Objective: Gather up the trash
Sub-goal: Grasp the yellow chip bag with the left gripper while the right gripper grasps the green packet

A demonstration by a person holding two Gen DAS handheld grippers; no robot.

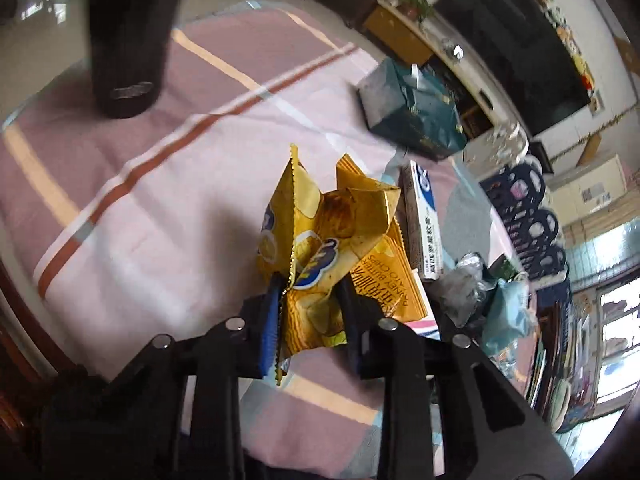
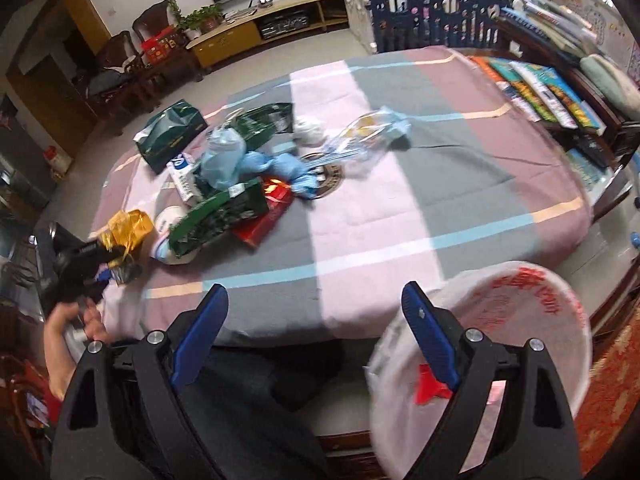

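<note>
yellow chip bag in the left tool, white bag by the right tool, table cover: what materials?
Yellow chip bag: thin printed plastic film, likely foil-lined; glossy, sharp creases, zigzag seal edge, pinched in the left tool.
White bag: looks like thin semi-sheer plastic with red print; blurred, so unsure.
Table cover: woven fabric, matte, soft wrinkles, striped plaid.

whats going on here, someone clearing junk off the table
Yes. A person is collecting trash from a cloth-covered table with a gripper in each hand. The left gripper has its jaws closed on a crumpled yellow chip bag at the near edge of the litter pile. The right gripper is open and empty, hovering near a white plastic bag at the table's edge. Most wrappers and boxes still lie on the table.
</note>
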